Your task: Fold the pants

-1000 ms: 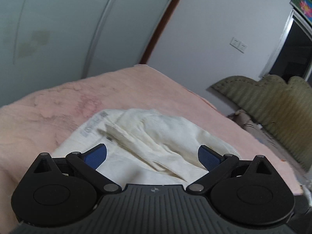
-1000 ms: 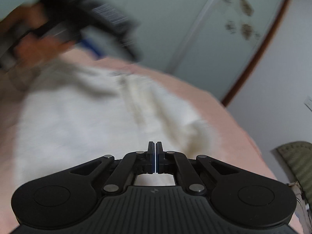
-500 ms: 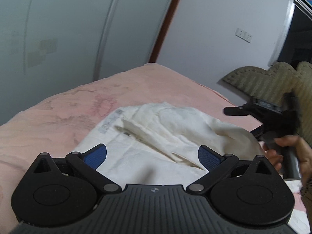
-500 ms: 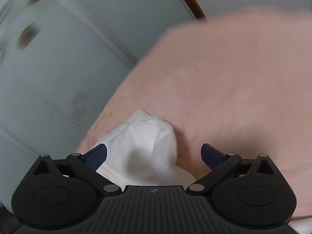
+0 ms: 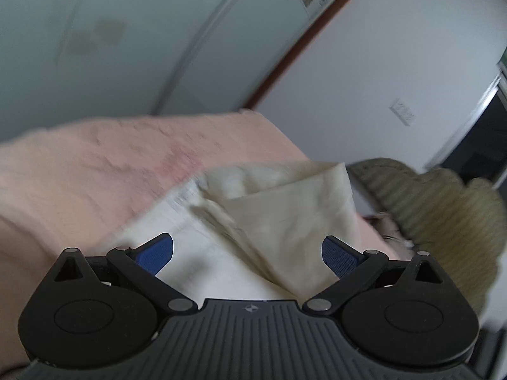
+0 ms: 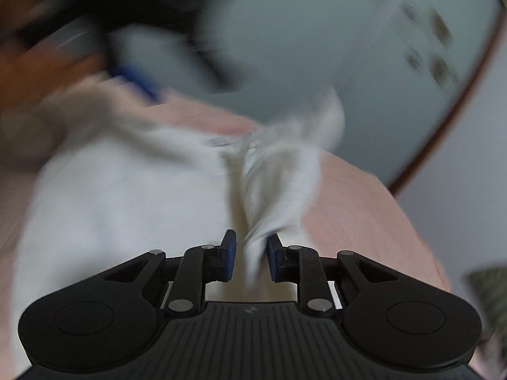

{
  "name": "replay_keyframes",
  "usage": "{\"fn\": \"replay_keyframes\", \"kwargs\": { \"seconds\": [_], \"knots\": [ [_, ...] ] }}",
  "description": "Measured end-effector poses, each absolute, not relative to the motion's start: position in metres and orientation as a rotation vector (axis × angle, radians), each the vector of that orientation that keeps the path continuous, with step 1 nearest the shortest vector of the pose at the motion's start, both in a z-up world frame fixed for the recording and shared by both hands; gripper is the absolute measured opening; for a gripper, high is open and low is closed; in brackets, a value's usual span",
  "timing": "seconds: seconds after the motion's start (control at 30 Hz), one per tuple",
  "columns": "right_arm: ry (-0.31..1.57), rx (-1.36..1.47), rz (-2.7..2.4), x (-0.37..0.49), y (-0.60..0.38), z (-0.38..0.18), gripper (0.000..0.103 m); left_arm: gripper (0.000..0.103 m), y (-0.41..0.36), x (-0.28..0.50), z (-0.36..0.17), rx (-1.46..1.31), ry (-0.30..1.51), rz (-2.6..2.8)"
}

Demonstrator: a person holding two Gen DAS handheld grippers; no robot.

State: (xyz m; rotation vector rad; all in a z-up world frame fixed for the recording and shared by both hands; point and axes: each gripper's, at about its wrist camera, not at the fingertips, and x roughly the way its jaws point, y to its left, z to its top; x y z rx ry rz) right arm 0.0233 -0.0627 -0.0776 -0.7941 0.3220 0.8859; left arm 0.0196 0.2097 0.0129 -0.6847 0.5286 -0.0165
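Between right gripper (image 6: 248,258) pads, pants (image 6: 272,190) fold

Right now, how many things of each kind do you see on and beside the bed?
Pants: 1, cream, a fold of it between the right gripper's fingers
Blanket: 1, pink
Headboard: 1, olive
Grippers: 2; the left gripper is wide open
Total: 5
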Motion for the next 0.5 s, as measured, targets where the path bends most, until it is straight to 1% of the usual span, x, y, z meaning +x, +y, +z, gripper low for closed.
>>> {"fn": "replay_keyframes", "kwargs": {
  "seconds": [0.1, 0.23, 0.3, 0.33, 0.4, 0.43, 0.47, 0.5],
  "knots": [
    [0.371, -0.753, 0.888, 0.014, -0.058, -0.094, 0.020, 0.102, 0.202, 0.021, 0.009, -0.711, 0.549, -0.083],
    [0.386, -0.639, 0.854, 0.016, -0.066, -0.091, 0.021, 0.102, 0.197, 0.019, 0.002, -0.658, 0.559, 0.003],
    [0.370, -0.616, 0.811, 0.017, -0.069, -0.086, 0.026, 0.102, 0.204, 0.023, -0.007, -0.708, 0.607, 0.023],
    [0.358, -0.628, 0.788, 0.015, -0.074, -0.085, 0.031, 0.102, 0.209, 0.024, -0.012, -0.746, 0.637, 0.020],
    [0.333, -0.671, 0.743, 0.011, -0.088, -0.086, 0.035, 0.101, 0.219, 0.024, -0.024, -0.815, 0.694, 0.013],
    [0.323, -0.694, 0.717, 0.007, -0.093, -0.085, 0.039, 0.101, 0.222, 0.022, -0.028, -0.840, 0.722, 0.005],
    [0.318, -0.719, 0.685, 0.006, -0.097, -0.086, 0.044, 0.101, 0.223, 0.019, -0.030, -0.858, 0.735, 0.002],
    [0.321, -0.737, 0.654, 0.010, -0.103, -0.089, 0.045, 0.101, 0.224, 0.014, -0.029, -0.864, 0.734, 0.001]
  ]
}}
